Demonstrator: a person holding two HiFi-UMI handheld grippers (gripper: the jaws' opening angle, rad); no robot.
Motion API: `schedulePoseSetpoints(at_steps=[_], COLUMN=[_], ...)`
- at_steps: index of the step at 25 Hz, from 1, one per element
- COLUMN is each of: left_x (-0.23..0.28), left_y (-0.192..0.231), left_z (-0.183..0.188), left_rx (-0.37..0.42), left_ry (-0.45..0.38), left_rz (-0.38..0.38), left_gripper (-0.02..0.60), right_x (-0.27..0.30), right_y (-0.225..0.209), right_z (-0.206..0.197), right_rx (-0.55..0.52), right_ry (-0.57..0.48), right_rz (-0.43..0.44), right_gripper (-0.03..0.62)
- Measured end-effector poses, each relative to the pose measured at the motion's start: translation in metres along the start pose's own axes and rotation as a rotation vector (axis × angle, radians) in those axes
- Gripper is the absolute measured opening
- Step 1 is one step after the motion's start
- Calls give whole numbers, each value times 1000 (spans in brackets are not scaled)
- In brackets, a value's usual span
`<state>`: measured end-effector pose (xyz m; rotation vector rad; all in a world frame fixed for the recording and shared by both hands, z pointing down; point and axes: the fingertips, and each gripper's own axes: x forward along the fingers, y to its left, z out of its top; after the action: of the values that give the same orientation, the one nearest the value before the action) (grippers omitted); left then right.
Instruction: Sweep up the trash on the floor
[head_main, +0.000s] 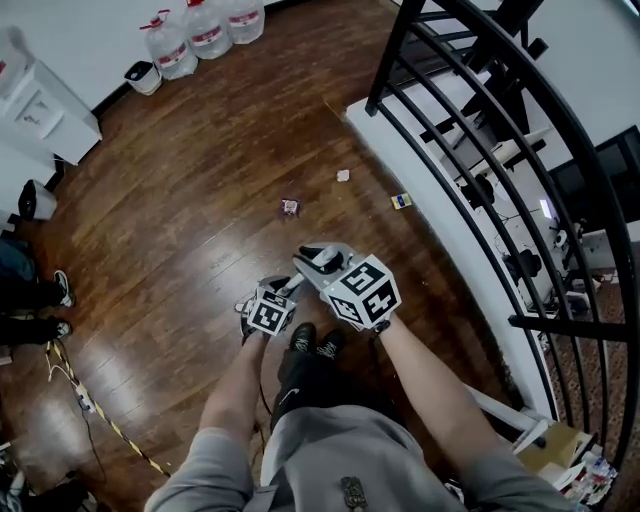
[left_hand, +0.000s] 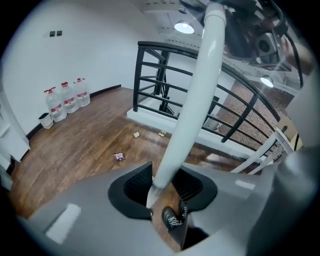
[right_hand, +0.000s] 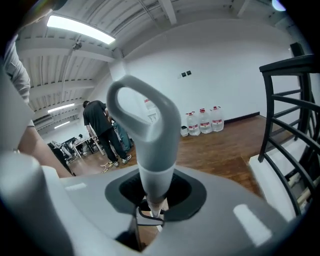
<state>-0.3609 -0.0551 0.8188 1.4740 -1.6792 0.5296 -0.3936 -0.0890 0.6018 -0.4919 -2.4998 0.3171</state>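
Note:
Three bits of trash lie on the wooden floor ahead: a purple wrapper (head_main: 290, 207) (left_hand: 119, 156), a white crumpled scrap (head_main: 343, 175) (left_hand: 136, 134) and a small yellow-and-blue box (head_main: 401, 201) (left_hand: 162, 133) by the white ledge. My left gripper (head_main: 272, 290) (left_hand: 156, 189) is shut on a white pole (left_hand: 192, 100) that rises toward my right gripper overhead. My right gripper (head_main: 322, 262) (right_hand: 152, 196) is shut on the pole's grey grip with a loop at its end (right_hand: 150, 130) (head_main: 320, 257). The pole's lower end is hidden.
A black railing (head_main: 480, 150) on a white ledge (head_main: 420, 190) runs along the right. Water bottles (head_main: 205, 30) and a small bin (head_main: 143, 76) stand at the far wall. A white cabinet (head_main: 40, 110), someone's shoes (head_main: 60, 290) and a cable (head_main: 95, 405) are on the left.

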Motion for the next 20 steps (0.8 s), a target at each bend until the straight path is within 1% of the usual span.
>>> schedulePoseSetpoints(at_steps=[2, 4, 8, 14, 20], left_x=[9, 18, 41, 88, 131], left_y=[4, 6, 2, -27, -62], left_z=[11, 26, 53, 122, 188], left_rx=[18, 49, 114, 227, 306], left_ry=[-14, -24, -11, -12, -26], left_rz=[-14, -38, -106, -214, -320], left_gripper=[115, 115, 117, 117, 117], right_x=[-1, -3, -15, -58, -108], right_y=[-10, -25, -59, -129, -192], right_z=[2, 8, 13, 24, 36], right_rx=[-13, -14, 7, 74, 132], right_ry=[8, 14, 31, 13, -21], right_rz=[-16, -54, -132, -304, -465], right_gripper=[67, 67, 67, 67, 66])
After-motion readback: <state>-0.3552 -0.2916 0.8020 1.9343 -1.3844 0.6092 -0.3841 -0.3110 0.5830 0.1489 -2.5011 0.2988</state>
